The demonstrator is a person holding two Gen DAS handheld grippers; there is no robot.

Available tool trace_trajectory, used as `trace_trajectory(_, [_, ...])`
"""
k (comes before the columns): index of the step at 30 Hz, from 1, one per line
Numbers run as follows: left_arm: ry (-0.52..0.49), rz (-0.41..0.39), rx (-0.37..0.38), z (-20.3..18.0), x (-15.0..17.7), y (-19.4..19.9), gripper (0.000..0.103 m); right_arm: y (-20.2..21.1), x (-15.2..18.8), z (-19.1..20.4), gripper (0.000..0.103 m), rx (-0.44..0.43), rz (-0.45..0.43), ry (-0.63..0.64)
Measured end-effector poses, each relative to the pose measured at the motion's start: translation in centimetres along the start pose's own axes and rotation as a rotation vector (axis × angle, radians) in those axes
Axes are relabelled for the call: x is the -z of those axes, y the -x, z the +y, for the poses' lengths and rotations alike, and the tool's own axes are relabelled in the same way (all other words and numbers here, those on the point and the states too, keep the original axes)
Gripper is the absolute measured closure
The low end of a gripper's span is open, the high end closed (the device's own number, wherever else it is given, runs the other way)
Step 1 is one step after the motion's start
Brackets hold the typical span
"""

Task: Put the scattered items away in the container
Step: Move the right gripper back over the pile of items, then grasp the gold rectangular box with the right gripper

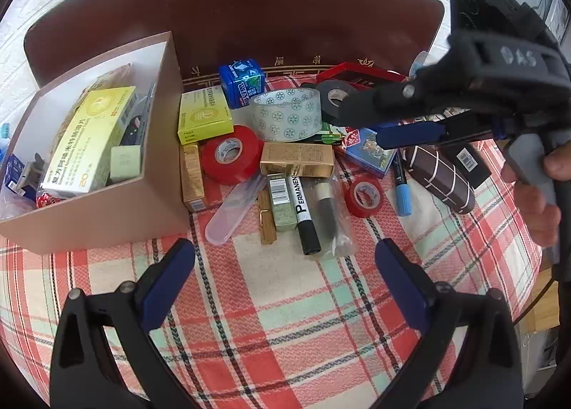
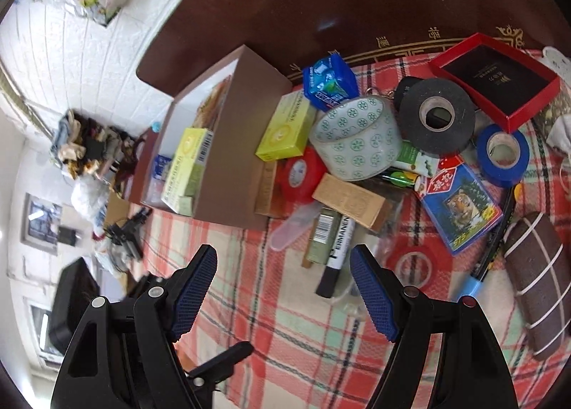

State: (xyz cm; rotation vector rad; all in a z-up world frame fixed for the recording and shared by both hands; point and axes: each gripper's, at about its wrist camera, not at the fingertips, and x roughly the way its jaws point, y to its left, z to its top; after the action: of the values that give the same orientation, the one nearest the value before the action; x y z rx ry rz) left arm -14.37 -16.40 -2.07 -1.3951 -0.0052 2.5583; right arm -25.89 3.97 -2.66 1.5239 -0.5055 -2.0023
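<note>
Both jaws are held wide apart and empty, the left gripper [image 1: 285,277] and right gripper [image 2: 283,287] above the near tablecloth [image 1: 285,319], where the light, stiff, slippery permanent marker [image 1: 305,216], lying mid-cloth just right of the cardboard box [image 1: 107,216], is judged best pinched across its barrel.

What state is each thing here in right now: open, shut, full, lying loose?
Cardboard box: open-topped, partly filled with packets.
Left gripper: jaws open, empty.
Right gripper: jaws open, empty.
Permanent marker: capped, lying flat on the cloth.
Patterned tape roll: resting on other items.
Red tray: open.
Black tape roll: lying flat.
</note>
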Motion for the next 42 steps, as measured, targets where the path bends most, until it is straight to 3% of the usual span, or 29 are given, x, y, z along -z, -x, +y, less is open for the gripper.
trace_trajectory(7, [-0.009,0.044,0.005,-0.2,-1.3,-3.2,0.005,-3.4,-1.7,0.1,0.025,0.171,0.123,0.194])
trace_trajectory(10, [-0.017,0.059,0.009,-0.1,-1.6,-4.8,0.013,-5.0,-2.5,0.1,0.025,0.25,0.17,0.288])
trace_trajectory(12, [-0.016,0.066,0.015,0.1,-1.7,-5.9,0.026,-6.1,-3.0,0.1,0.025,0.258,0.196,0.345])
trace_trajectory(16, [-0.006,0.076,0.044,0.6,-2.0,-7.5,0.036,-8.2,-3.5,0.3,0.025,0.278,0.26,0.468])
trace_trajectory(22, [0.024,0.096,0.045,1.0,-2.9,-10.1,0.048,-10.7,-4.1,-0.8,0.027,0.281,0.33,0.531])
trace_trajectory(27, [0.023,0.129,0.042,0.7,-3.5,-12.2,0.051,-11.3,-4.3,-2.2,0.053,0.249,0.341,0.526])
trace_trajectory(29, [0.009,0.123,0.027,0.3,-3.8,-12.4,0.054,-11.0,-4.5,-2.8,0.054,0.222,0.338,0.515])
trace_trajectory(32, [0.02,0.136,0.02,0.0,-4.2,-12.7,0.066,-10.7,-4.5,-3.2,0.054,0.201,0.331,0.511])
trace_trajectory(40, [-0.041,0.186,-0.017,-1.3,-3.7,-12.6,0.069,-9.9,-4.2,-4.7,0.054,0.144,0.319,0.468])
trace_trajectory(42, [-0.05,0.187,-0.019,-1.4,-3.5,-12.1,0.079,-9.5,-4.1,-5.0,0.054,0.132,0.315,0.457])
